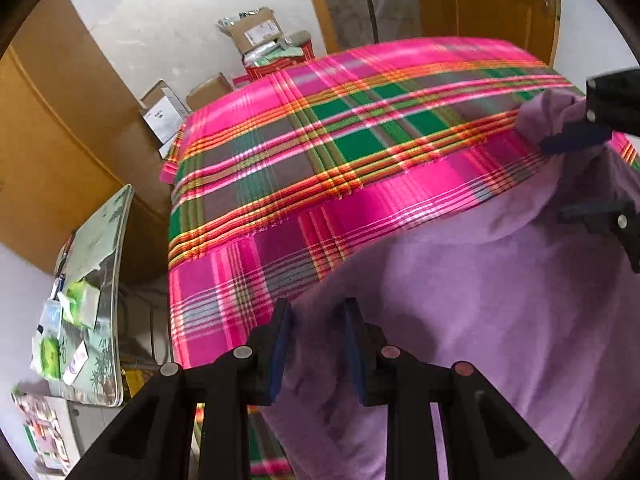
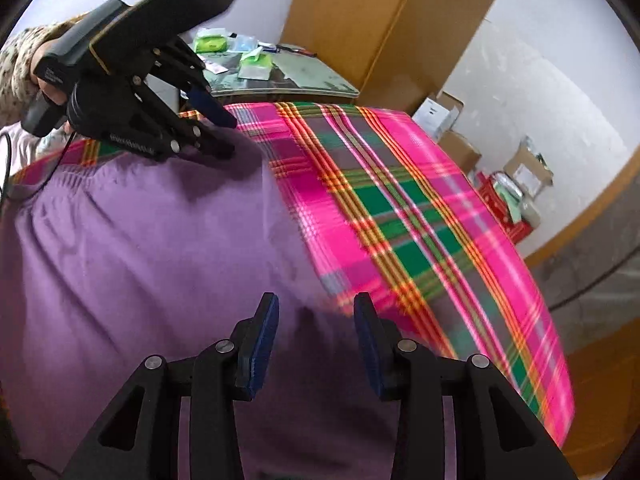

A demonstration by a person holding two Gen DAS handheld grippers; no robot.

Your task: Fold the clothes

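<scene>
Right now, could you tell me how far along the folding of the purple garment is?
Early on. Done: the purple garment lies spread on the plaid bedspread, one corner already bunched up in the left-wrist view. In hand: nothing gripped; the left gripper and right gripper both hover open over the cloth. Left: pinching the edges, folding the garment over and smoothing it.

The garment [image 2: 132, 248] is plain lilac purple, spread over a plaid bedsheet [image 1: 340, 140] of hot pink crossed by green, grey and orange-yellow stripes. Both grippers, the left gripper [image 1: 318, 344] and the right gripper [image 2: 316, 340], are black with dark blue pads [image 2: 262, 344]. A brown wooden wardrobe [image 2: 360, 20] stands against white walls [image 2: 540, 100].
</scene>
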